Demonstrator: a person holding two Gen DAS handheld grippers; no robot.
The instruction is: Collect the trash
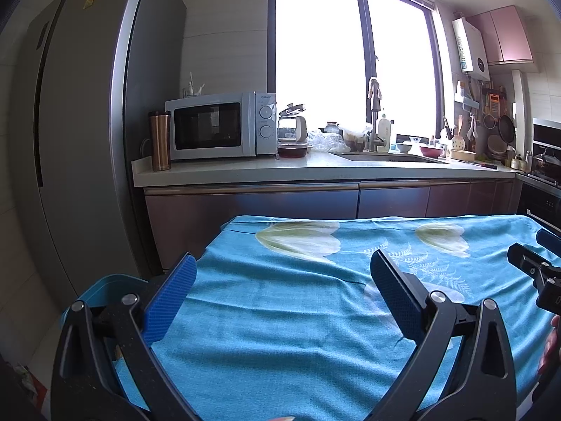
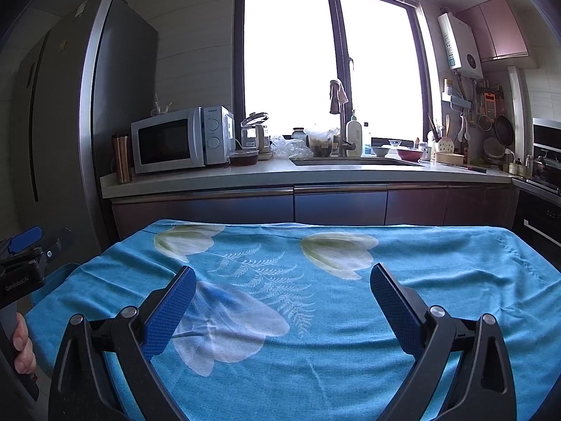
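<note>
Two grippers spread apart, left gripper (image 1: 282,280), right gripper (image 2: 283,282), above blue cloth (image 2: 438,266), bin (image 1: 105,286) beside left

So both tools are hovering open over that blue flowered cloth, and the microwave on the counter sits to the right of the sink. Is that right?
Nearly. The microwave sits left of the sink, not right, as the right wrist view shows. Both the left tool and right tool are open over the blue flowered cloth.
</note>
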